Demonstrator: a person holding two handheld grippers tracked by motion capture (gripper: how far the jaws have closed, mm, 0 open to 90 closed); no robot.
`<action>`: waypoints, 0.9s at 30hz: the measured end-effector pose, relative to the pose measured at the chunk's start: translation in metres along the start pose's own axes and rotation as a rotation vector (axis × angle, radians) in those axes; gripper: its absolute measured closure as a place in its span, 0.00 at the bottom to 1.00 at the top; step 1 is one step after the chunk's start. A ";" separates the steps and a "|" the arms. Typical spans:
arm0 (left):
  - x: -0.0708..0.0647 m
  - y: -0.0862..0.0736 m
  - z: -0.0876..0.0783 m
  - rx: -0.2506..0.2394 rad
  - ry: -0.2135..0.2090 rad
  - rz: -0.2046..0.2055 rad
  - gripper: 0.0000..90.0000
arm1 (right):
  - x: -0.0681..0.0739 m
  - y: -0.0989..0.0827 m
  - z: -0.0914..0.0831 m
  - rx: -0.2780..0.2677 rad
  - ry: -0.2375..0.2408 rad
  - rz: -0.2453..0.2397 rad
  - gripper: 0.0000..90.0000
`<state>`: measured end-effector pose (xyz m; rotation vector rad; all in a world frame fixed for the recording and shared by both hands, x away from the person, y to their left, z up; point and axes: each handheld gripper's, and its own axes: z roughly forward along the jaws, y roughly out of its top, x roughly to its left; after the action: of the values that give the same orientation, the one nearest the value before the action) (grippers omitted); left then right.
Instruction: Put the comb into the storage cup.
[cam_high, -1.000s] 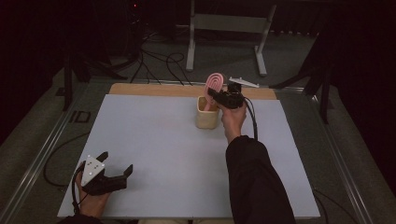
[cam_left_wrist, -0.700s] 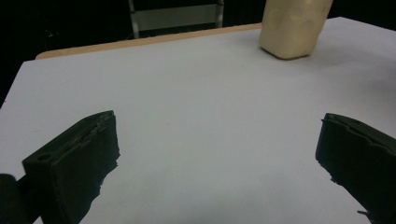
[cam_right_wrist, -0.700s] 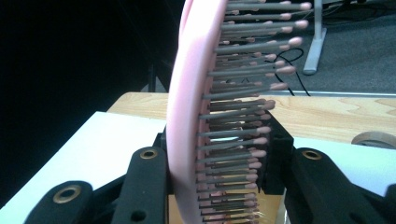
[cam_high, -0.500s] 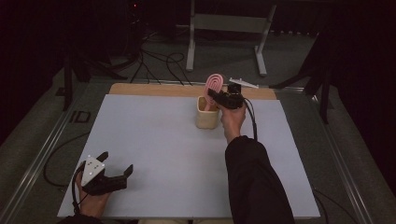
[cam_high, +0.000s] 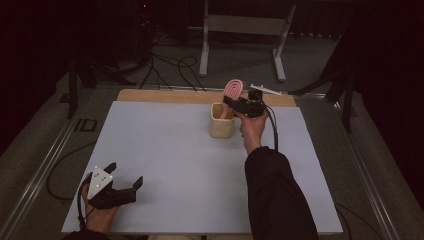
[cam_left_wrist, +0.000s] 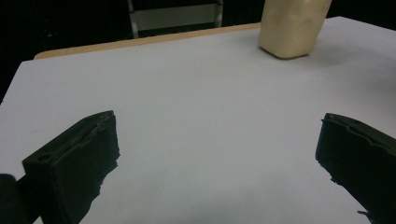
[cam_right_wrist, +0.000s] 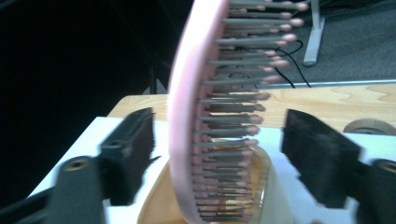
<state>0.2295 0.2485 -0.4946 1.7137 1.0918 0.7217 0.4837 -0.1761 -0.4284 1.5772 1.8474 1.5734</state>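
A pink hairbrush (cam_high: 233, 90) stands upright in a cream cup (cam_high: 221, 125) at the far middle of the white table top. My right gripper (cam_high: 229, 102) is at the brush head, just above the cup. In the right gripper view its jaws have just been opening, and the brush (cam_right_wrist: 196, 116) stands between them with a gap on each side, bristles toward the right jaw, over the cup (cam_right_wrist: 271, 196). My left gripper (cam_high: 125, 174) rests open at the near left corner, with nothing between its jaws (cam_left_wrist: 217, 140). The cup (cam_left_wrist: 292, 28) is far ahead of it.
A wooden board strip (cam_high: 165, 96) runs along the table's far edge. A metal stand (cam_high: 245, 25) and cables (cam_high: 170, 62) are on the floor behind. Metal rails (cam_high: 45, 170) flank the table. A wide stretch of white surface (cam_high: 165, 150) lies between the two hands.
The right gripper's jaws have spread apart from the brush head. Both hands stay where they were, and the brush still stands in the cup.
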 end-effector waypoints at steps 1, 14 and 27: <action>0.000 0.000 0.000 -0.002 0.000 -0.001 0.00 | -0.001 0.000 0.000 0.004 0.000 0.002 0.22; 0.000 0.000 0.000 -0.003 0.001 -0.001 0.00 | 0.001 -0.002 -0.004 0.033 -0.020 -0.049 0.10; 0.000 0.000 0.000 -0.003 0.006 -0.002 0.00 | 0.000 -0.007 -0.022 0.068 -0.105 -0.164 0.09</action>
<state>0.2297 0.2483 -0.4945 1.7093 1.0960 0.7273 0.4632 -0.1873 -0.4258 1.4640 1.9368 1.3466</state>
